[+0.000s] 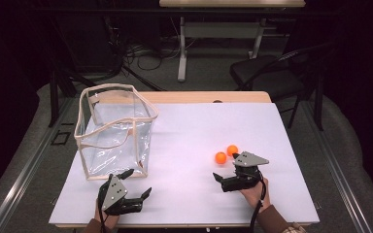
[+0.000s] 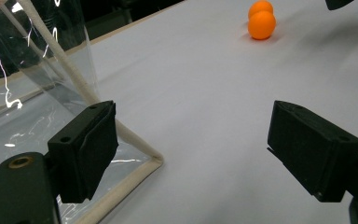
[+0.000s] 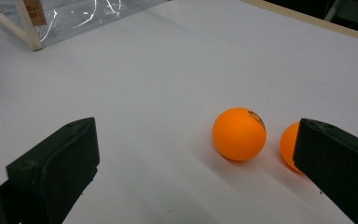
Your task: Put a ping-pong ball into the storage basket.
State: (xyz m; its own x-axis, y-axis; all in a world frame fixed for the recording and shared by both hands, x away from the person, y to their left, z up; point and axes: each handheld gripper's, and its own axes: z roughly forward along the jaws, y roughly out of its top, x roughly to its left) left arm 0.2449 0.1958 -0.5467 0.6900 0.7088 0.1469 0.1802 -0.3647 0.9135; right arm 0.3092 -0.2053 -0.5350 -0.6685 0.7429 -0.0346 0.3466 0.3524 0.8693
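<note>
Two orange table-tennis balls (image 1: 226,154) lie side by side, apparently touching, on the white bench (image 1: 189,145), just ahead of the right gripper (image 1: 225,170), whose jaws are spread with nothing between them. The balls are judged light, smooth, hard-shelled and prone to rolling; the nearer ball (image 3: 239,134) would best be taken across its widest part with gentle pressure. The farther ball (image 3: 290,145) is partly hidden behind one jaw. The left gripper (image 1: 138,183) is likewise spread, beside the clear plastic bag (image 1: 114,131), whose contents cannot be made out through the glare.
</note>
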